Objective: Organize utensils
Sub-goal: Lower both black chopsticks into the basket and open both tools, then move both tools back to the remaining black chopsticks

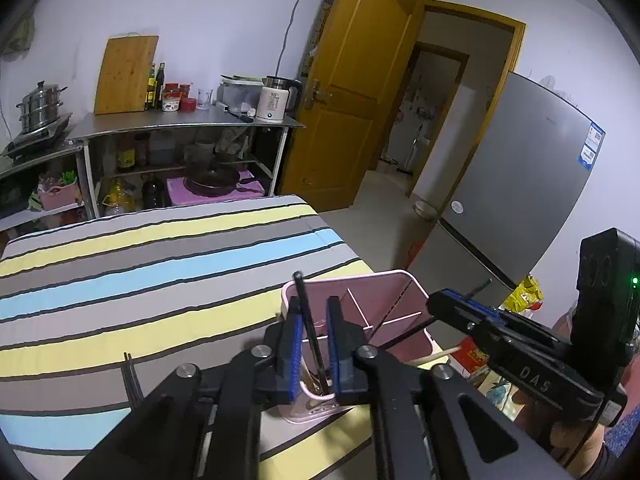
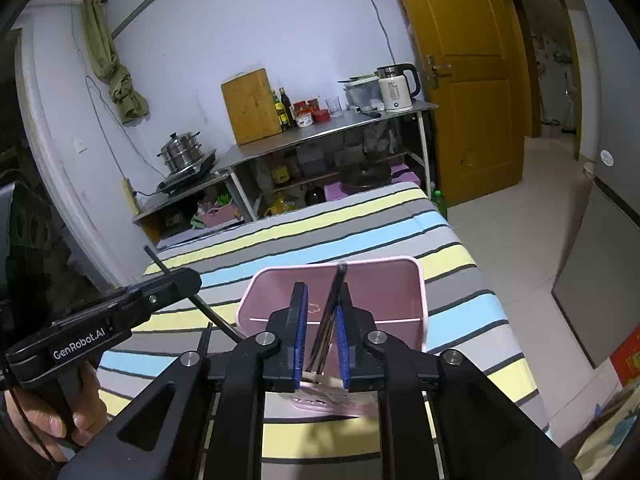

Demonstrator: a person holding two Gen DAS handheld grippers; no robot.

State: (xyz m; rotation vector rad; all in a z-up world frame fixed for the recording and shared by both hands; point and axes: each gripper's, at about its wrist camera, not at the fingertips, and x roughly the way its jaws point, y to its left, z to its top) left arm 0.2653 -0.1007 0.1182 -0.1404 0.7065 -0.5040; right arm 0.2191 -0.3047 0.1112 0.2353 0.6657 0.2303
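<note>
Standing a little apart, the blue pads of the left gripper [image 1: 314, 344] have a dark chopstick [image 1: 310, 328] between them; from its own wrist view a gap shows on both sides of the stick, so the grip looks loosened, not clamping. The right gripper [image 2: 322, 338] is likewise slightly parted, with a pair of dark chopsticks [image 2: 328, 320] leaning against the inner face of its right pad and daylight on the left side; whether that pad presses them I cannot tell.

Both sets of sticks run steeply, tips down inside the pink utensil holder [image 1: 404, 284], heads up and tilted slightly away from each camera. The holder sits directly under and just beyond both pairs of fingers, so the move ahead turns on the sticks' long axis staying near upright: judged from this, letting go should drop them deeper into the holder.

The left gripper hangs over the holder's near left compartment, the right gripper over the compartment on the holder's other side; white dividers cross the holder's interior. Each gripper is as close as the other. A pale wooden utensil [image 1: 434, 356] pokes out at the holder's right.

The holder stands on a striped cloth [image 1: 160, 248], close to its right-hand edge, beyond which the floor drops away. More dark chopsticks [image 1: 132, 380] lie on the cloth to the holder's left, with open striped surface beyond them
</note>
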